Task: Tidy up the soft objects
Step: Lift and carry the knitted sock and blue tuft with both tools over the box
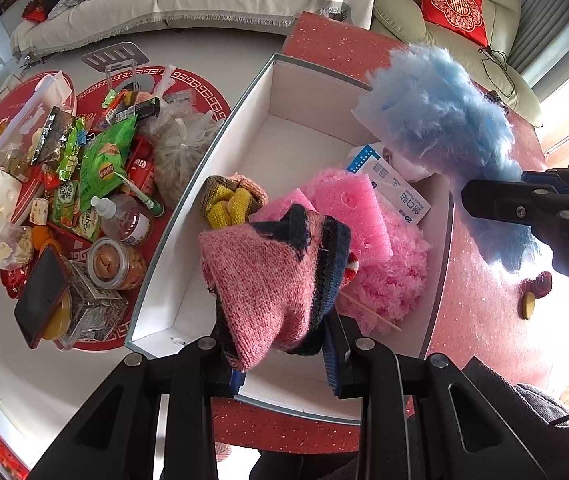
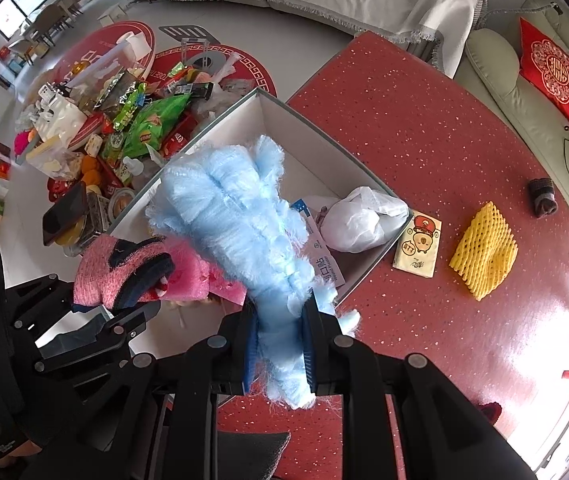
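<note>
My left gripper [image 1: 284, 364] is shut on a pink and navy knitted sock [image 1: 272, 276] and holds it over the near end of a white box [image 1: 220, 152]. My right gripper [image 2: 280, 348] is shut on a fluffy light blue duster [image 2: 240, 216], held above the box's right side; it also shows in the left wrist view [image 1: 440, 120]. In the box lie a pink foam pad [image 1: 348, 208], pink fluffy cloth [image 1: 396, 276], a yellow and brown knit piece [image 1: 230, 200], a white packet [image 1: 396, 188] and a white bag [image 2: 358, 218].
The box stands on a red glittery table [image 2: 424, 128]. On it lie a yellow foam net [image 2: 484, 252], a tissue pack [image 2: 418, 244] and a dark rolled sock [image 2: 542, 196]. Left of the box is a heap of snacks, jars and a phone [image 1: 40, 296]. Sofas stand behind.
</note>
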`<state>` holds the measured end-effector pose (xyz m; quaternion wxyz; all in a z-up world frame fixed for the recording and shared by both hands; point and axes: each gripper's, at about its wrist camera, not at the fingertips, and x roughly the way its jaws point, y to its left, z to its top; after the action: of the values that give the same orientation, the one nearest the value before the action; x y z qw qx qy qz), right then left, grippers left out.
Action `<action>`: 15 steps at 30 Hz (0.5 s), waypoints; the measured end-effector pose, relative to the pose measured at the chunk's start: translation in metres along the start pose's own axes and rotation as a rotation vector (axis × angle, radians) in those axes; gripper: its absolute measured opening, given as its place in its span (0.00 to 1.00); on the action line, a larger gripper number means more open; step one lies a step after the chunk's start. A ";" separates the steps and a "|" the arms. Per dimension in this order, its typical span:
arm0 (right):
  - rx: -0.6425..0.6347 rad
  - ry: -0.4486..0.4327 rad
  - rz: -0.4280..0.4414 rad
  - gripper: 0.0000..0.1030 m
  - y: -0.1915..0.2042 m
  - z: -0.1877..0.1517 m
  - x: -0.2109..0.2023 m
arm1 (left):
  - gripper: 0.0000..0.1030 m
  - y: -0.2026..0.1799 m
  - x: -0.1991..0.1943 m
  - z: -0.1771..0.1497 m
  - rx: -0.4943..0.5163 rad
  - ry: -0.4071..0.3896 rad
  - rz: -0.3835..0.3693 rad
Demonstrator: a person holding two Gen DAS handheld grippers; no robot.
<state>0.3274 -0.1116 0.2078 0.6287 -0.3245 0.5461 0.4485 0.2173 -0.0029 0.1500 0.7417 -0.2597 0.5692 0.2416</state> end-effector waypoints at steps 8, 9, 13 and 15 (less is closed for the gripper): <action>0.002 0.000 0.000 0.22 0.000 0.000 0.000 | 0.31 0.000 0.000 0.000 0.000 0.002 0.001; 0.003 0.001 0.001 0.22 0.000 0.001 0.001 | 0.31 0.000 0.000 0.000 0.001 0.002 0.000; -0.001 0.000 0.003 0.22 0.000 0.001 0.001 | 0.31 -0.001 0.000 0.001 0.007 0.008 0.001; -0.002 0.000 0.004 0.22 0.001 0.002 0.002 | 0.31 -0.001 0.001 0.001 0.006 0.008 0.002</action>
<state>0.3274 -0.1087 0.2060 0.6277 -0.3239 0.5462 0.4502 0.2187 -0.0027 0.1498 0.7400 -0.2580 0.5731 0.2397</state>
